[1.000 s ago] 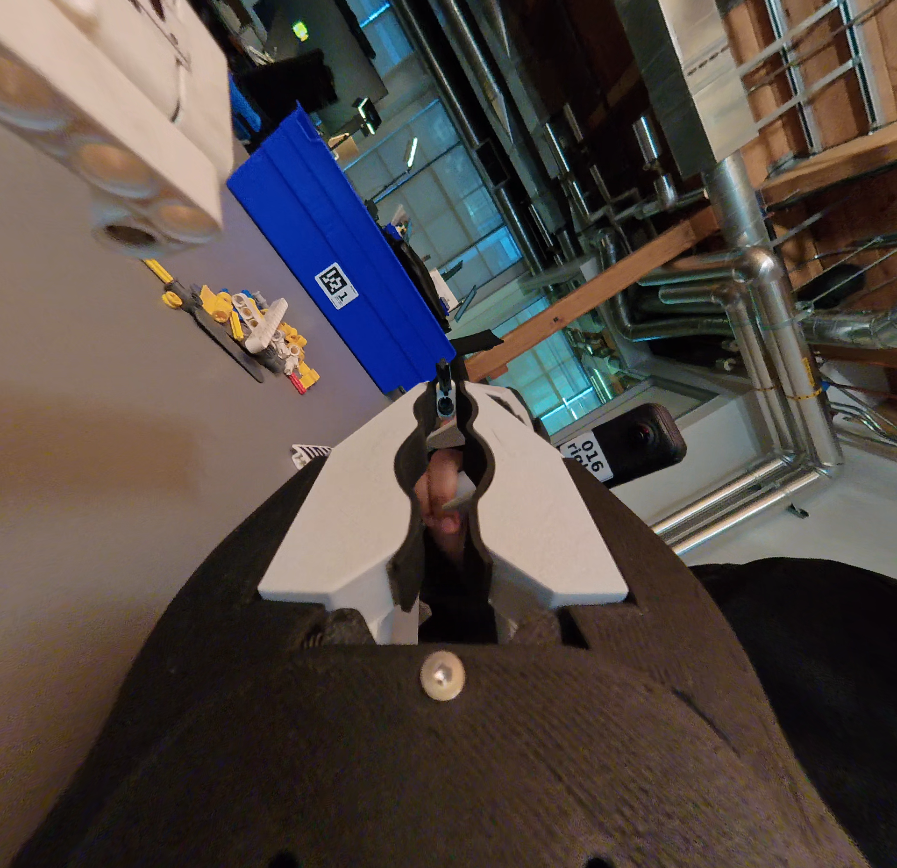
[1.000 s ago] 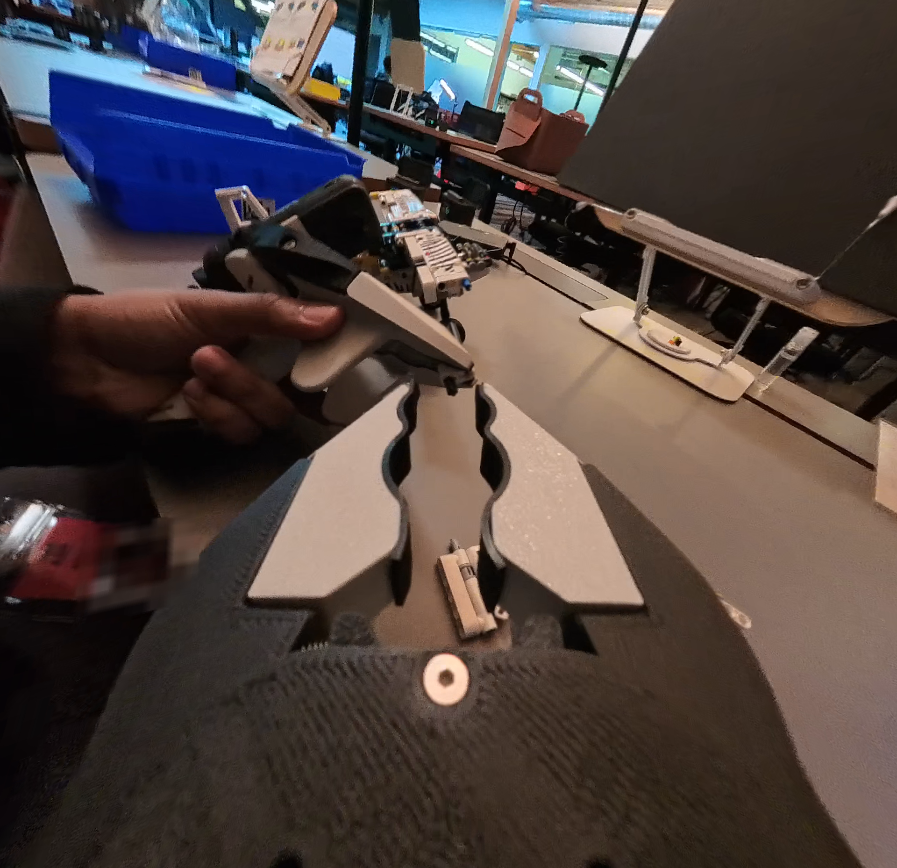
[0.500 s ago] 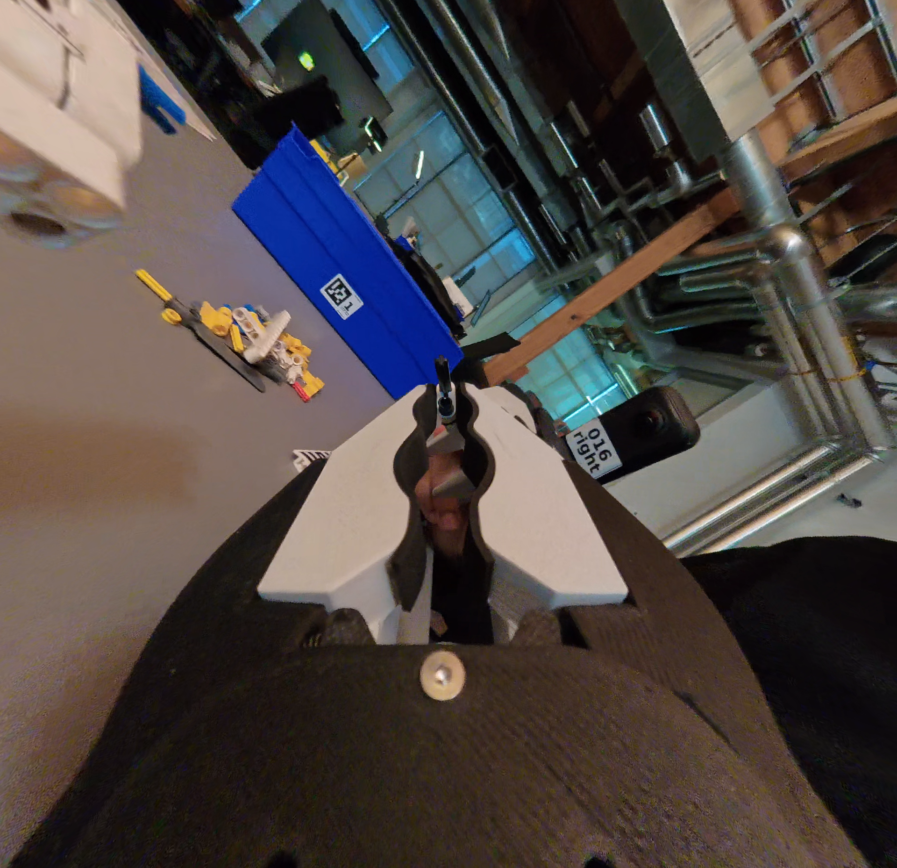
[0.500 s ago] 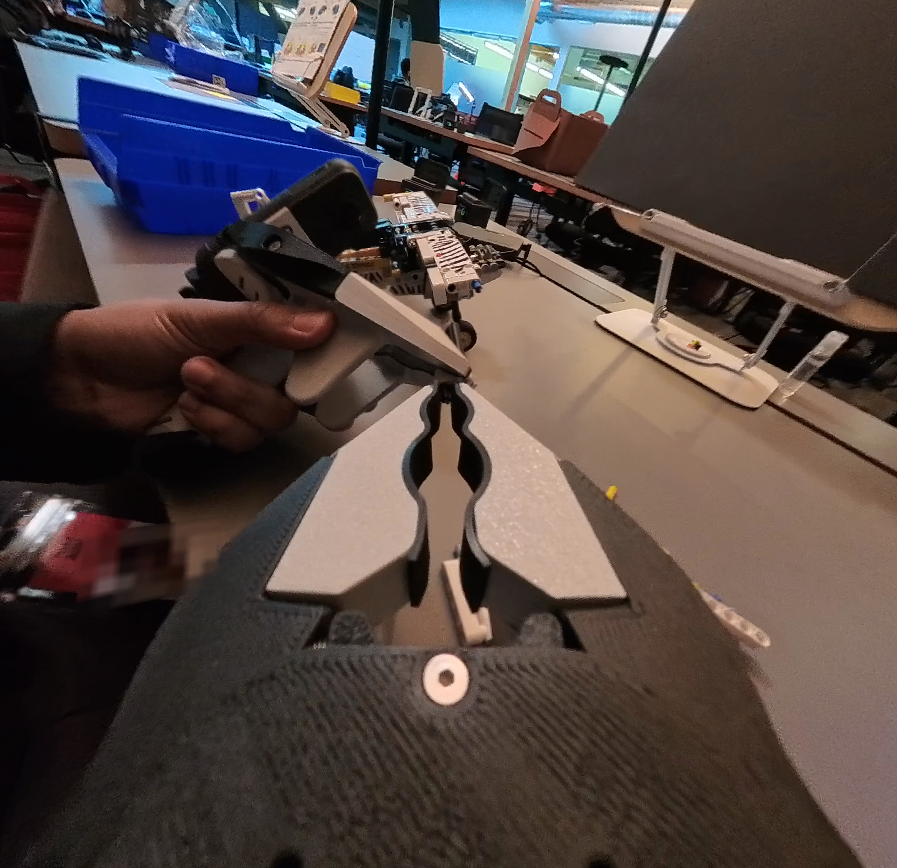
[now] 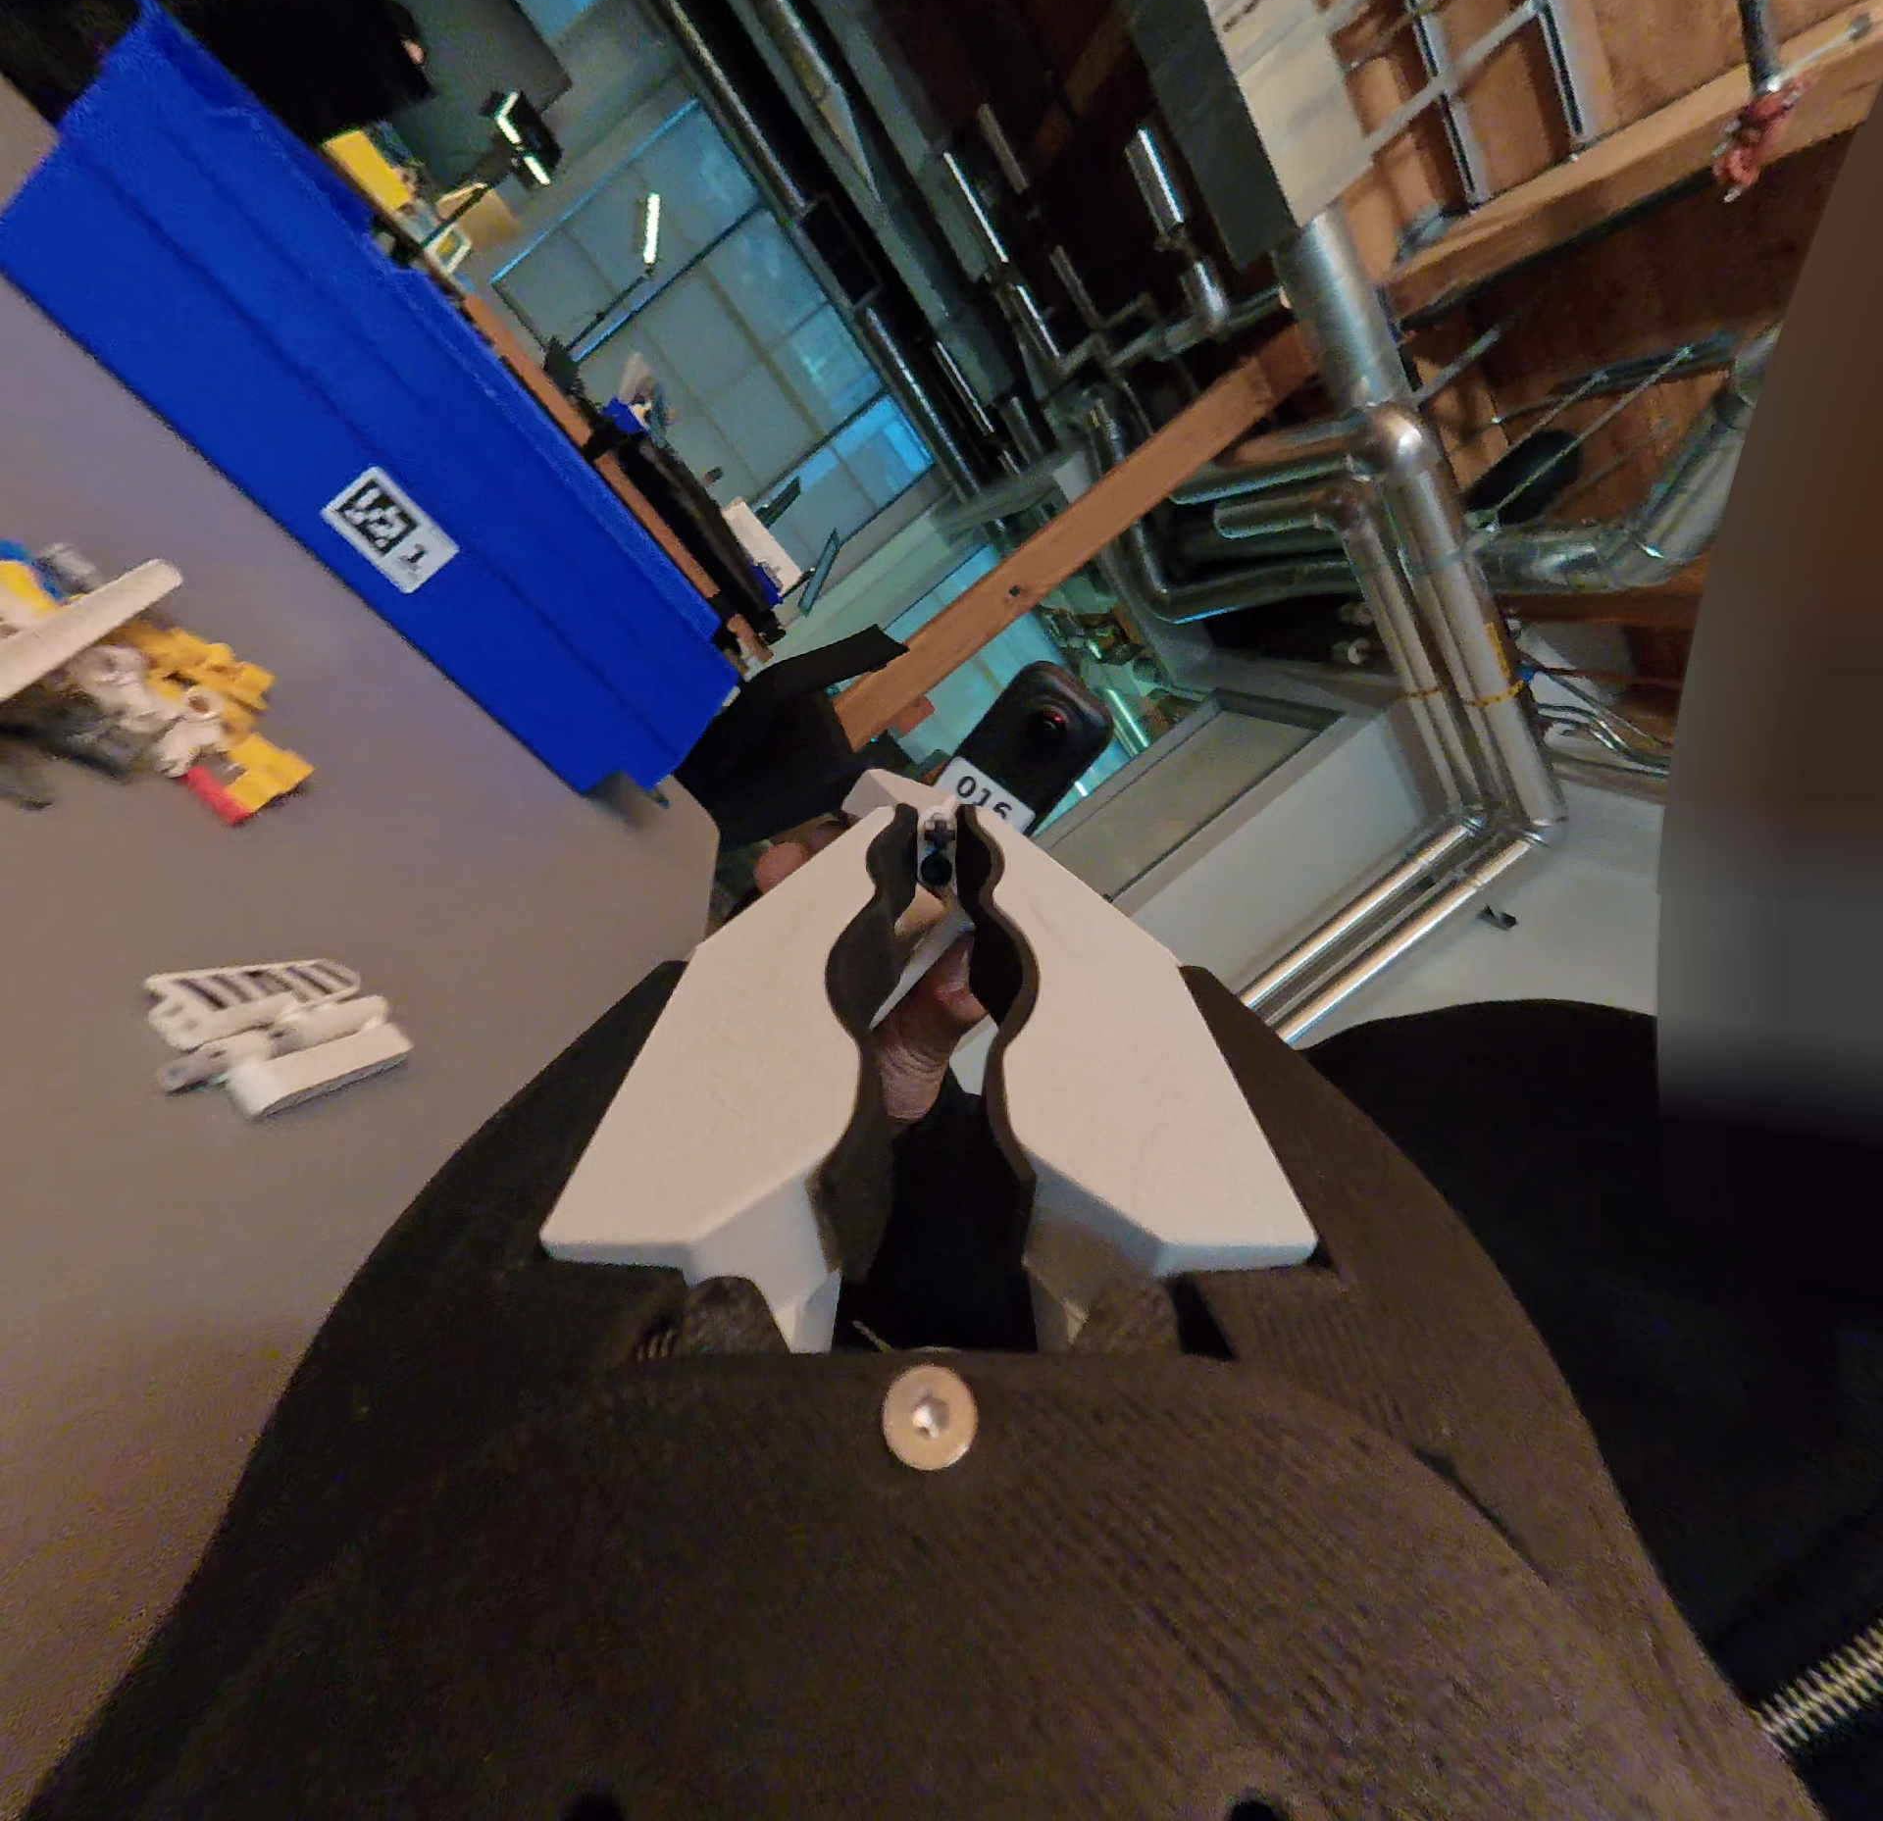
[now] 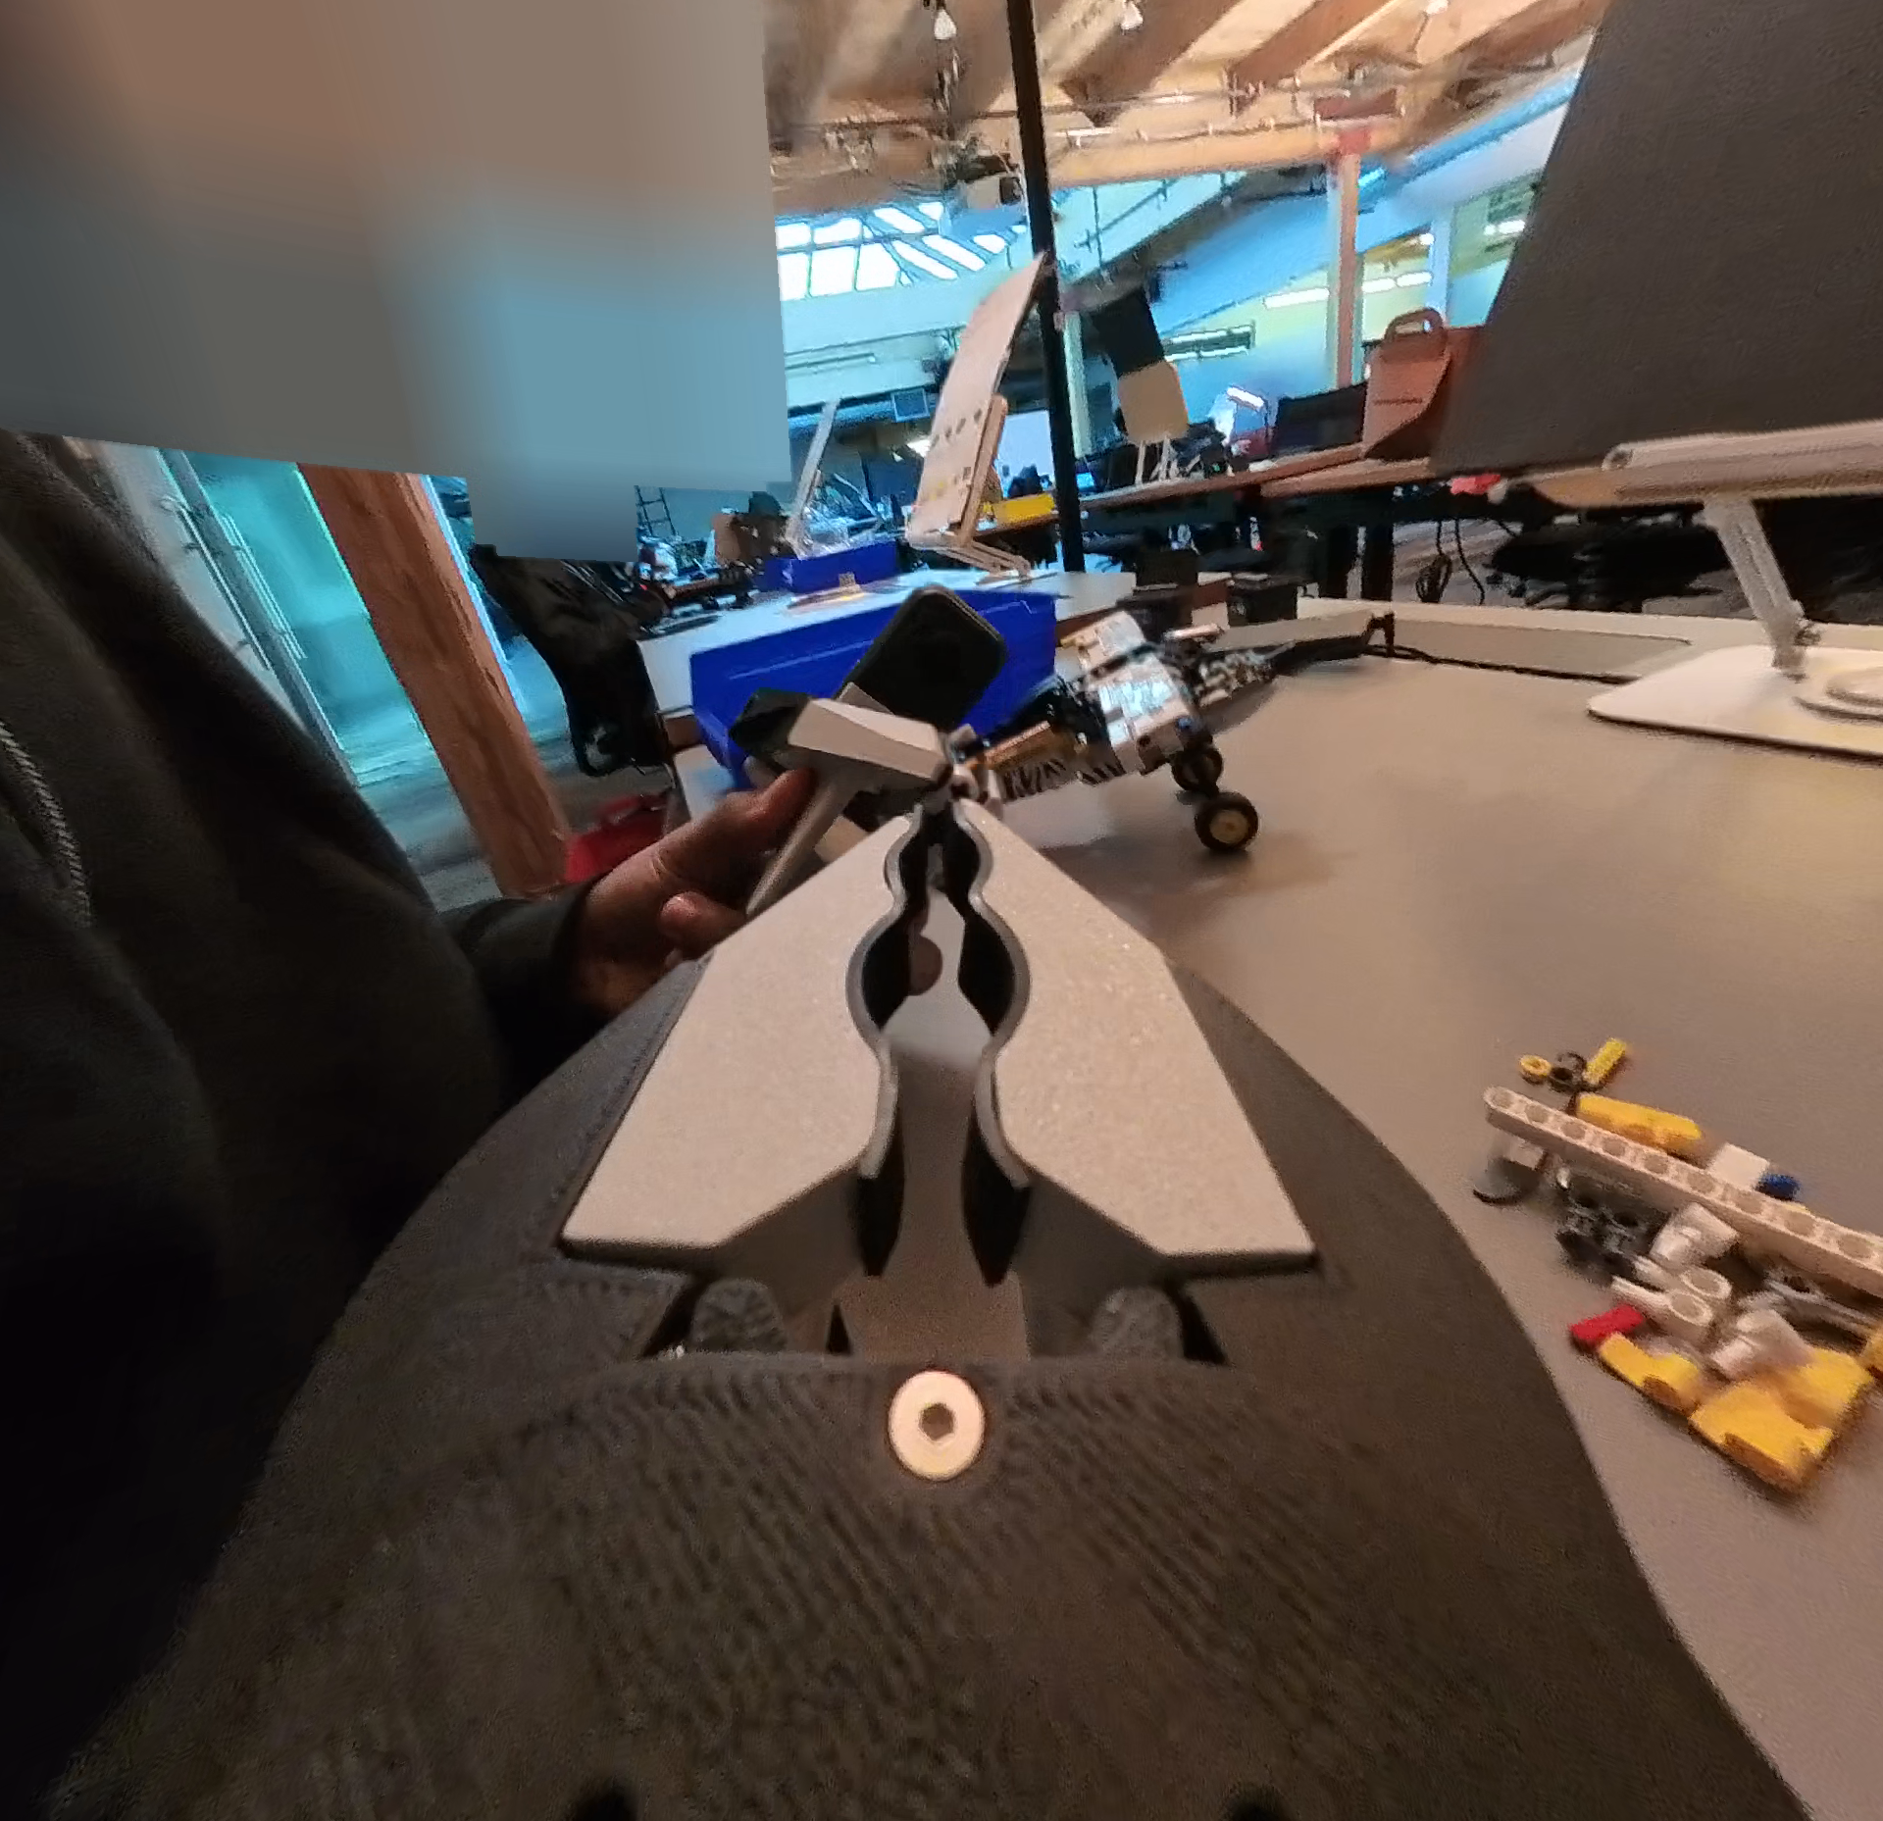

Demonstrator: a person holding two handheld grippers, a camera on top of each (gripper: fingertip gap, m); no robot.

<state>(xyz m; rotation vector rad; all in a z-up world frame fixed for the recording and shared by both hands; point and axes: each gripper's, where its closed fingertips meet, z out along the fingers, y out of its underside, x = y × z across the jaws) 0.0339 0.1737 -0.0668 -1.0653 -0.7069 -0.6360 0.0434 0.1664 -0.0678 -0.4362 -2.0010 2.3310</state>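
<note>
My left gripper (image 5: pixel 935 848) is shut on a small white and grey brick part (image 5: pixel 933 860) with a dark round hole, pinched at the fingertips. In the right wrist view a hand (image 6: pixel 673 886) holds the left gripper (image 6: pixel 948 776) tip to tip with mine. My right gripper (image 6: pixel 939 827) is shut, and its tips close on the dark end of that same small part (image 6: pixel 931 812). The right gripper (image 5: pixel 884 792) also shows just behind the left fingertips in the left wrist view. Both grippers are held above the grey table (image 6: pixel 1477 906).
A blue bin (image 5: pixel 357 397) stands at the table's far side and also shows in the right wrist view (image 6: pixel 866 651). A wheeled brick model (image 6: pixel 1131 713) stands behind the grippers. Loose yellow and white bricks (image 6: pixel 1712 1253) lie at the right. White grille parts (image 5: pixel 275 1028) lie on the table. A white stand (image 6: pixel 1753 692) is at the far right.
My right gripper was open a second ago, then closed at the left gripper's tips on the part's dark end. Both grippers have since risen and turned together, still joined at the tips.
</note>
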